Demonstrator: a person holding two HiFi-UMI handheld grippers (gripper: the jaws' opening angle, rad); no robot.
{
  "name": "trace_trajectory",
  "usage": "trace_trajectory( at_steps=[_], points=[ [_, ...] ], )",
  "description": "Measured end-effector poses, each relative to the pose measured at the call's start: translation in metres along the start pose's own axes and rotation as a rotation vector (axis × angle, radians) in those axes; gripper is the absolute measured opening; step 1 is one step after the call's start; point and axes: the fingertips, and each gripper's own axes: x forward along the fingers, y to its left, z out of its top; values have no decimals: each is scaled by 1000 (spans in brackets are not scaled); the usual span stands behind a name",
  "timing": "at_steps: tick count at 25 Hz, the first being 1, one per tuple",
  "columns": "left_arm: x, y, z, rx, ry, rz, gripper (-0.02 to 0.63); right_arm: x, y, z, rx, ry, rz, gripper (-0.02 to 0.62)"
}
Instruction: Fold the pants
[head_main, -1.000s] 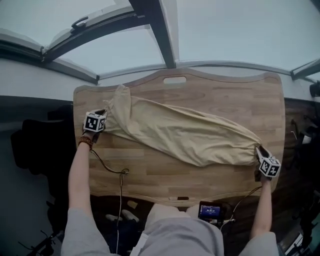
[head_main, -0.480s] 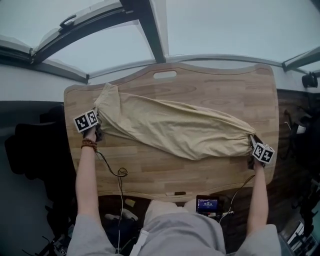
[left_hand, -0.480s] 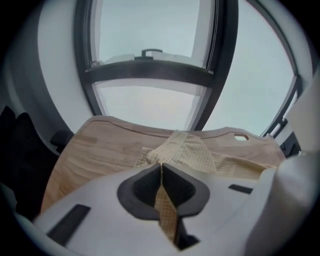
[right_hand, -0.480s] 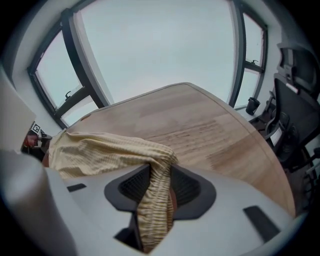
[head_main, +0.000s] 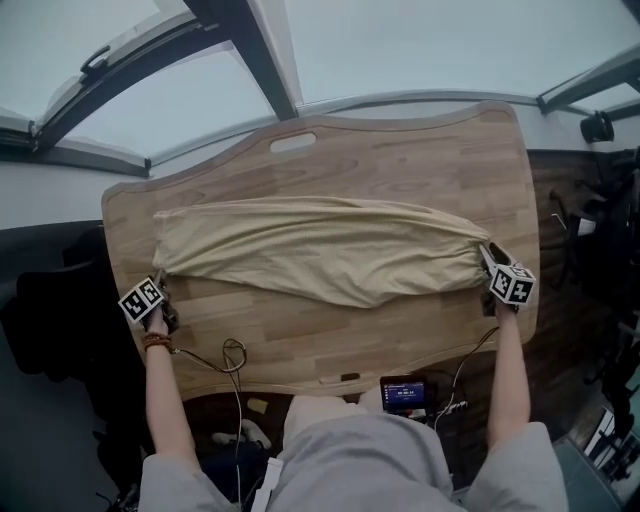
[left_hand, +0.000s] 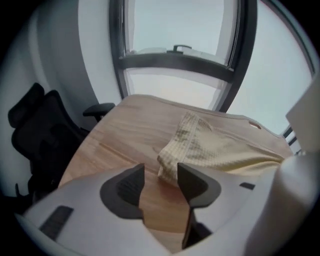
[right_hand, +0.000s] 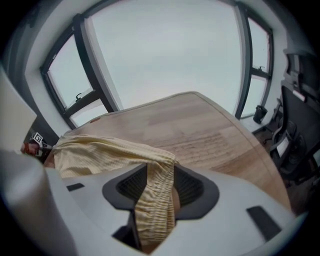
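Observation:
Tan pants (head_main: 320, 250) lie stretched left to right across the wooden table (head_main: 400, 160). My left gripper (head_main: 163, 290) sits at the table's left edge, just off the pants' left end. In the left gripper view its jaws (left_hand: 160, 182) have just been opening and stand wide; the ribbed cloth corner (left_hand: 200, 145) rests on the wood right at their tips, not pinched. My right gripper (head_main: 490, 265) is at the pants' right end. Its jaws (right_hand: 160, 187) have just been opening too. A bunched strip of the pants (right_hand: 155, 200) still runs between them, with a gap beside it.
A small screen device (head_main: 402, 392) and a looped cable (head_main: 235, 355) hang at the table's near edge. A handle slot (head_main: 292, 143) is cut in the far edge. A black chair (head_main: 50, 320) stands left, dark equipment (head_main: 600, 250) right.
The pants have been drawn out straighter and lie level across the table. The left gripper moved toward the near left edge and let go of the cloth. The right gripper's hold has loosened.

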Motion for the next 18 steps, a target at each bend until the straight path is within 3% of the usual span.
trace_trajectory(
  at_steps=[2,4,7,10,14,16,18],
  points=[
    [-14,-26,18,112,-115,20,195,-12,21,17,-132,-60,-2,166],
    [-23,-90,19,357,-176,-36,144,-13,64,33,-314,-103,52,154],
    [-38,-224,-20,775,-213,-205,100,11,136,35,-546,-88,174,124],
    [-62,-351,-89,1041,-241,-410,85,54,176,32,-650,-20,221,118],
    [-102,-470,-178,1281,-199,-617,65,95,181,50,-656,3,214,117],
    [-102,-490,-207,1334,-151,-642,56,103,178,62,-626,5,224,118],
    [-93,-490,-220,1333,-118,-610,51,103,178,72,-629,4,235,126]
  ],
)
